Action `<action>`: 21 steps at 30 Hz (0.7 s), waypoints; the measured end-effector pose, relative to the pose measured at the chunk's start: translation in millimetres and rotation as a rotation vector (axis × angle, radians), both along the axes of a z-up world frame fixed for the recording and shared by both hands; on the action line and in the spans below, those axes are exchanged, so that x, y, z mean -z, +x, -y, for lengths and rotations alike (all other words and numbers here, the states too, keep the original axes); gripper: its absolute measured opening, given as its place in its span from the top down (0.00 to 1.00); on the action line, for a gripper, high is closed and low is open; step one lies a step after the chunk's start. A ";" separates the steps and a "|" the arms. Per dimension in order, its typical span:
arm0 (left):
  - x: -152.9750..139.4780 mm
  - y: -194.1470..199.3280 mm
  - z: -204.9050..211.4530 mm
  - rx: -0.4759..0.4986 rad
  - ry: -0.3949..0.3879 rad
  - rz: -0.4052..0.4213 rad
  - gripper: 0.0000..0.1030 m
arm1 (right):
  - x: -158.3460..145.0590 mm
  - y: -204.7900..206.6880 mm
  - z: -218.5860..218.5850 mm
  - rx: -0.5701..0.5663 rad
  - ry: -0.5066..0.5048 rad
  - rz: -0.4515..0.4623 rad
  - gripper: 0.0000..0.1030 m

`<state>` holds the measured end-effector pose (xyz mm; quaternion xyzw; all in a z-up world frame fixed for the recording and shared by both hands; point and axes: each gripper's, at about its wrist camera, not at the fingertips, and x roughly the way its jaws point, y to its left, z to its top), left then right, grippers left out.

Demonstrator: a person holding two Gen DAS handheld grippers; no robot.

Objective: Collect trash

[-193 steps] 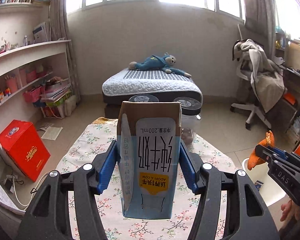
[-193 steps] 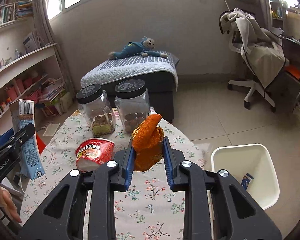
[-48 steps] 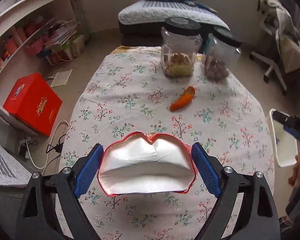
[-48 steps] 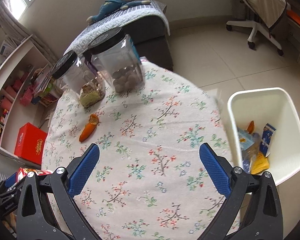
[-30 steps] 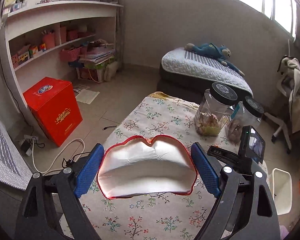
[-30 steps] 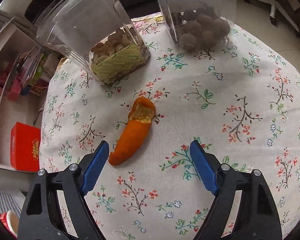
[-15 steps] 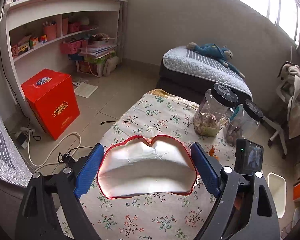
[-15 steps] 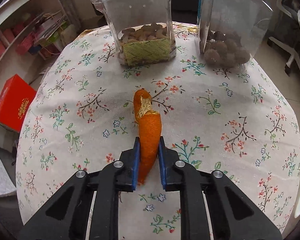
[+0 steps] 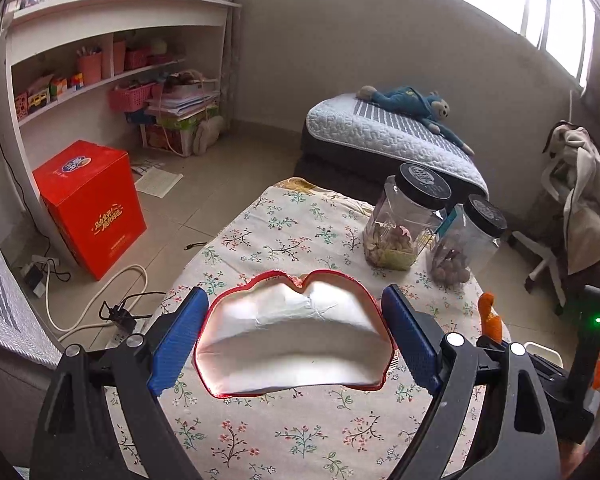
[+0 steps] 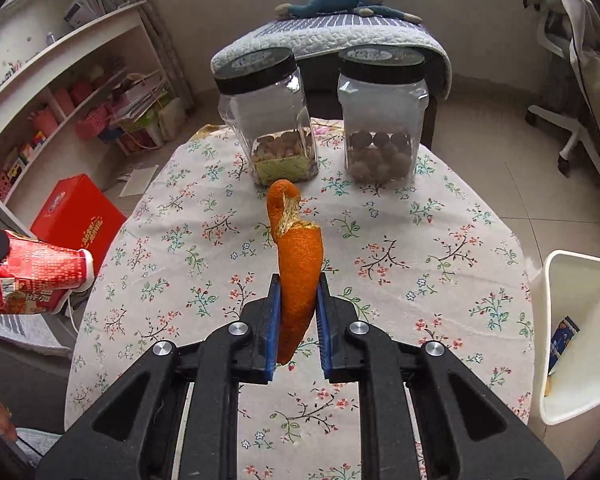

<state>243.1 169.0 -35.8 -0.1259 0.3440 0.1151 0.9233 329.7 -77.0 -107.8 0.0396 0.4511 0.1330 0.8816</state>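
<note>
My left gripper (image 9: 294, 328) is shut on a red paper noodle cup (image 9: 296, 336), squeezed flat, its white inside facing the camera, held above the near end of the floral table (image 9: 300, 436). The cup also shows in the right wrist view (image 10: 40, 280) at the far left. My right gripper (image 10: 297, 300) is shut on an orange peel (image 10: 298, 268) and holds it above the table. The peel's tip shows in the left wrist view (image 9: 489, 316). The white trash bin (image 10: 576, 344) stands on the floor right of the table, with some wrappers inside.
Two clear jars with black lids stand at the table's far end: one with nuts (image 10: 272, 120), one with brown balls (image 10: 382, 120). A red box (image 9: 90, 208) and cables lie on the floor left. A bed (image 9: 392, 140) and a chair (image 10: 576, 60) stand behind.
My right gripper has lifted the orange peel off the table and pulled back. My left gripper still holds the squeezed cup, slightly higher and turned.
</note>
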 end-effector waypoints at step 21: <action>-8.6 -2.1 125.4 0.183 0.104 0.130 0.25 | -53.9 -61.9 141.7 0.234 -0.051 0.234 0.85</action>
